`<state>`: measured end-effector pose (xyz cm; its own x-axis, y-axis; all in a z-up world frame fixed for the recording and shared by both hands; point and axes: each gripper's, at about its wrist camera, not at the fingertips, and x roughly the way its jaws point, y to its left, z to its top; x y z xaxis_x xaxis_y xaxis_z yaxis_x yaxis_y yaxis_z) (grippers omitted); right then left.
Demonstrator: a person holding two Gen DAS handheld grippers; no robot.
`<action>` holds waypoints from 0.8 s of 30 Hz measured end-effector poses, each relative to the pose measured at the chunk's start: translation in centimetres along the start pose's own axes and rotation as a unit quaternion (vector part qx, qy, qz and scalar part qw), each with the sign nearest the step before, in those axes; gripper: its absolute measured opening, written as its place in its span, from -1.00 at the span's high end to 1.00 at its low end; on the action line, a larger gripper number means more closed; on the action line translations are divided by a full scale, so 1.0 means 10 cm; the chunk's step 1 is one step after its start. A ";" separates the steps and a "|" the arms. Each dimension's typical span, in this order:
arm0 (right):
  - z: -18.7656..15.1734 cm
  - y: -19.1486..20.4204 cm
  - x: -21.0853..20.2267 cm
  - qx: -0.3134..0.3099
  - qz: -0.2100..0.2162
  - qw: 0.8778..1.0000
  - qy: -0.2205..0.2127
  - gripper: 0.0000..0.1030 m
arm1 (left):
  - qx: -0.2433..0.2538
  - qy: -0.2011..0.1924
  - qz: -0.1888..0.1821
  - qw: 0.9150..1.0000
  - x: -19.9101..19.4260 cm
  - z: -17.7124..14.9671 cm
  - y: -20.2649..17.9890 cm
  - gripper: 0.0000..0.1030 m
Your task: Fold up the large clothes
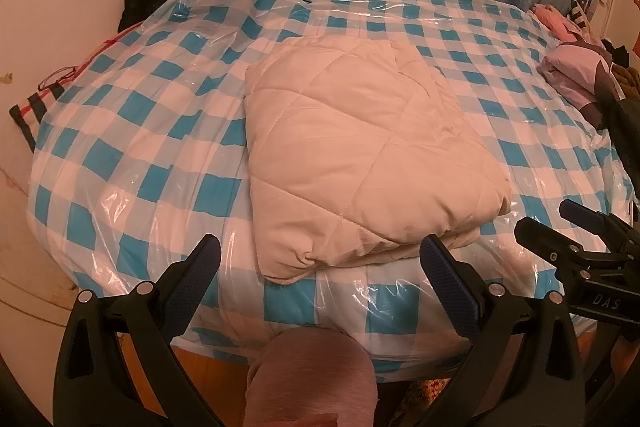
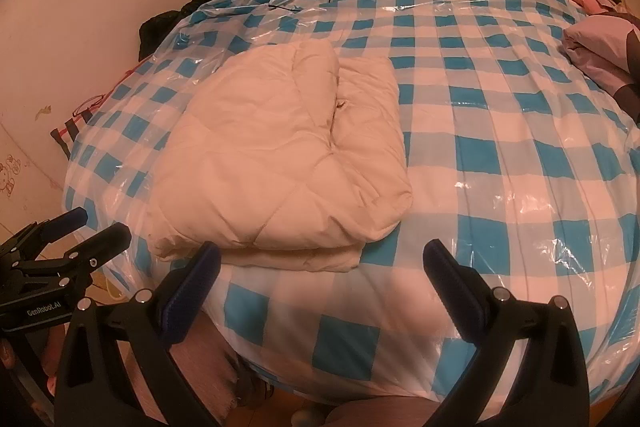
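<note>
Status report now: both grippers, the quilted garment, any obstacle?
Left gripper open, empty. Right gripper open, empty. Cream quilted garment lies folded on checked bed cover. No obstacle near it.

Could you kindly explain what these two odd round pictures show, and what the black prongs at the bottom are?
Each picture comes from a fisheye camera mounted on a handheld gripper, looking along its two fingers. A person holds one in each hand; there is no robot arm. The prongs are the left gripper and right gripper, both open and holding nothing. Each view also catches the other gripper at its edge. Ahead lies a folded cream quilted garment on a bed with a blue-checked cover under clear plastic. Other clothes lie at the far right.
</note>
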<state>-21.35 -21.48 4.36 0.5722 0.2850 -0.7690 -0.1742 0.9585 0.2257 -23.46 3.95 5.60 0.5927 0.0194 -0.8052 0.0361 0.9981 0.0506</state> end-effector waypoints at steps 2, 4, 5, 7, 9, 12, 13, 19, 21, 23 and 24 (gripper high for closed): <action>0.00 0.01 0.00 0.001 0.001 1.000 0.000 -0.90 | -0.001 0.002 -0.002 1.000 0.00 -0.02 0.01 -0.87; 0.00 0.00 0.00 0.001 0.001 1.000 0.000 -0.90 | 0.000 0.002 -0.001 1.000 0.01 -0.02 -0.02 -0.87; 0.01 -0.04 0.00 0.001 0.001 1.000 0.000 -0.90 | 0.000 0.002 -0.001 1.000 0.00 -0.05 0.01 -0.87; -0.01 -0.01 0.00 0.002 0.001 1.000 0.001 -0.90 | 0.000 0.002 -0.001 1.000 0.01 -0.03 -0.01 -0.87; 0.01 -0.06 0.00 0.001 0.002 1.000 0.000 -0.90 | 0.000 0.003 -0.002 1.000 0.02 -0.01 -0.02 -0.87; 0.01 -0.07 0.00 0.002 0.003 1.000 0.001 -0.90 | -0.004 0.006 -0.005 1.000 0.03 0.00 -0.03 -0.87; 0.01 -0.08 0.00 0.002 0.003 1.000 0.001 -0.90 | -0.011 0.010 -0.015 1.000 0.04 -0.02 0.00 -0.87; 0.00 -0.05 -0.01 0.003 0.003 1.000 -0.001 -0.90 | -0.010 -0.022 -0.019 1.000 -0.03 -0.07 0.01 -0.87; -0.03 0.05 -0.01 0.004 0.003 1.000 -0.003 -0.90 | 0.002 -0.033 -0.001 0.999 -0.10 -0.09 -0.02 -0.87; -0.07 0.22 -0.03 0.002 0.003 1.000 -0.006 -0.90 | 0.008 -0.030 0.006 0.999 -0.15 -0.12 -0.02 -0.87; -0.09 0.29 -0.04 0.001 0.003 1.000 -0.007 -0.90 | 0.009 -0.026 0.005 1.000 -0.15 -0.12 -0.02 -0.87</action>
<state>-22.81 -18.79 4.75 0.5823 0.2912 -0.7590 -0.1763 0.9567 0.2317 -25.31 3.77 6.16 0.6337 0.0264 -0.7731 0.0436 0.9966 0.0697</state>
